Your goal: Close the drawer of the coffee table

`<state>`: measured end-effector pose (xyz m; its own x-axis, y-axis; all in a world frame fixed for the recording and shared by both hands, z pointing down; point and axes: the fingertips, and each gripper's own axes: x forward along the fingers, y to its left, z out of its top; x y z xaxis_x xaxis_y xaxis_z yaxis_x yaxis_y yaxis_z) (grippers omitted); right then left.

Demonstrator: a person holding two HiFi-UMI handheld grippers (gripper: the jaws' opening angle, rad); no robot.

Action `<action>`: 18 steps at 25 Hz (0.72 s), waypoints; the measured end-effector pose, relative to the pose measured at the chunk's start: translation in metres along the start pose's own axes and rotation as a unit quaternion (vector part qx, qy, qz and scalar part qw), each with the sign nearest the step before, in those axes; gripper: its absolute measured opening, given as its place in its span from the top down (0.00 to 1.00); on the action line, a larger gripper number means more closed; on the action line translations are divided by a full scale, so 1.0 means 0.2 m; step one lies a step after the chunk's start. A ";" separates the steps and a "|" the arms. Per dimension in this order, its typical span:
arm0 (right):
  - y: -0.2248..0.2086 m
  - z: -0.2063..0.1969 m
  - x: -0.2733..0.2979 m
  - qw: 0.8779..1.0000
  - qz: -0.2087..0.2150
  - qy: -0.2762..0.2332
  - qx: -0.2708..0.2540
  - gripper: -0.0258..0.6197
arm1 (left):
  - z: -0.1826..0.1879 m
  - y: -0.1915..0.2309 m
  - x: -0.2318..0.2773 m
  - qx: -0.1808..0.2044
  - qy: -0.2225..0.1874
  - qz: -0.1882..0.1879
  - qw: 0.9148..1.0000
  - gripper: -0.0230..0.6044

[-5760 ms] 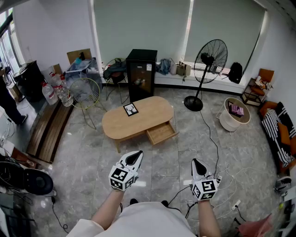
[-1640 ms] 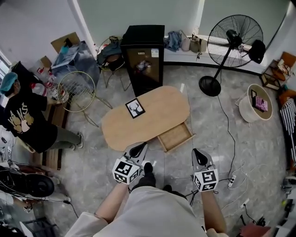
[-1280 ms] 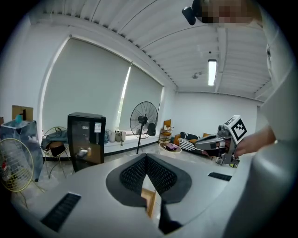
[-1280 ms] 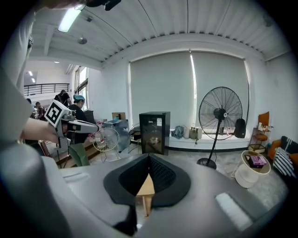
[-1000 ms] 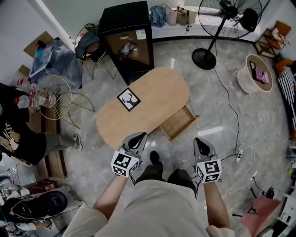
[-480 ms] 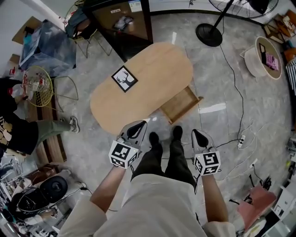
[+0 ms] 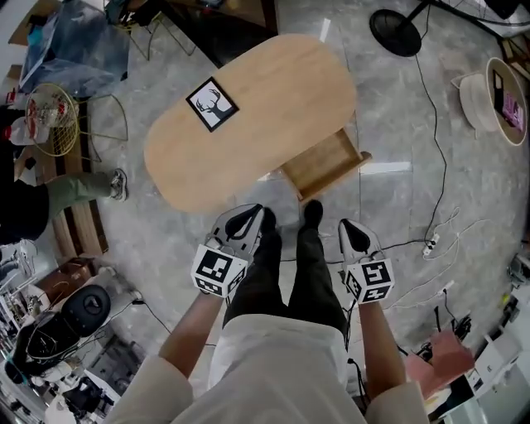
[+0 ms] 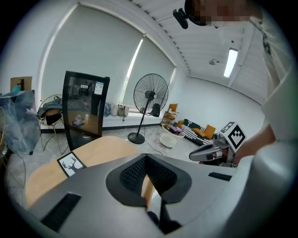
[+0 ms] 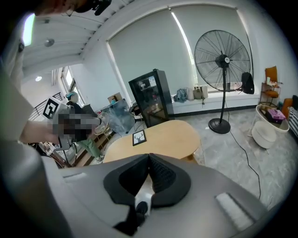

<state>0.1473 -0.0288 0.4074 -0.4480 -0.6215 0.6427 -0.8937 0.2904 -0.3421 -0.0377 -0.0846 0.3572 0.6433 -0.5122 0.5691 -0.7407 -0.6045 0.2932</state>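
The oval wooden coffee table (image 7: 257,124) stands just ahead of me, with its drawer (image 7: 323,164) pulled out on the near right side. My left gripper (image 7: 248,217) hovers above the floor by the table's near edge, left of the drawer, shut and empty. At about the same distance, my right gripper (image 7: 354,228) hangs shut and empty, a little to the right of the drawer front. Neither one touches the drawer. The left gripper view looks past the shut left gripper (image 8: 146,157) at the table top (image 8: 93,153). In the right gripper view the table (image 9: 163,135) lies beyond the right gripper (image 9: 149,155).
A deer picture card (image 7: 211,103) lies on the table top. My legs and shoes (image 7: 310,214) stand between the grippers. Cables and a power strip (image 7: 431,244) lie on the floor to the right. A fan base (image 7: 402,21), a round basket (image 7: 490,112) and a black cabinet (image 7: 240,16) stand beyond.
I have walked up to the table, which now fills the upper part of the head view. Both grippers have sunk lower and come close to the open drawer, still shut.
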 end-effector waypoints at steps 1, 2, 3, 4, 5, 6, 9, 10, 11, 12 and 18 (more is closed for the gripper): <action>-0.02 -0.03 0.03 1.000 0.004 0.005 0.004 0.94 | -0.03 0.00 0.03 -0.004 0.003 0.002 1.000 0.95; -0.04 -0.06 0.07 1.000 0.009 0.009 0.006 0.94 | -0.07 0.00 0.07 -0.007 0.007 0.004 1.000 0.95; -0.06 -0.09 0.10 1.000 0.014 0.013 0.008 0.94 | -0.11 0.00 0.10 -0.011 0.011 0.005 1.000 0.95; -0.07 -0.12 0.13 1.000 0.019 0.017 0.010 0.94 | -0.15 0.00 0.13 -0.014 0.015 0.007 1.000 0.95; -0.08 -0.15 0.16 0.999 0.024 0.020 0.011 0.94 | -0.18 -0.01 0.15 -0.017 0.019 0.008 1.000 0.95; -0.10 -0.19 0.19 0.999 0.027 0.023 0.013 0.94 | -0.21 0.00 0.18 -0.019 0.022 0.008 1.000 0.95; -0.15 -0.28 0.28 0.999 0.031 0.035 0.020 0.94 | -0.31 0.01 0.25 -0.024 0.033 0.011 0.999 0.95; -0.17 -0.31 0.31 0.999 0.031 0.039 0.023 0.94 | -0.34 0.02 0.27 -0.026 0.037 0.011 0.999 0.95; -0.19 -0.34 0.34 0.998 0.032 0.042 0.026 0.94 | -0.37 0.03 0.30 -0.028 0.041 0.012 0.999 0.95; -0.21 -0.36 0.36 0.998 0.033 0.045 0.029 0.94 | -0.40 0.03 0.32 -0.030 0.045 0.014 0.998 0.95; -0.32 -0.56 0.52 0.997 0.040 0.057 0.043 0.94 | -0.61 0.03 0.47 -0.037 0.065 0.017 0.997 0.95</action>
<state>0.1548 -0.0311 0.5731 -0.5216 -0.5107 0.6834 -0.8520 0.2687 -0.4494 -0.0058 -0.0629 0.5063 0.5909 -0.4459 0.6723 -0.7770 -0.5389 0.3254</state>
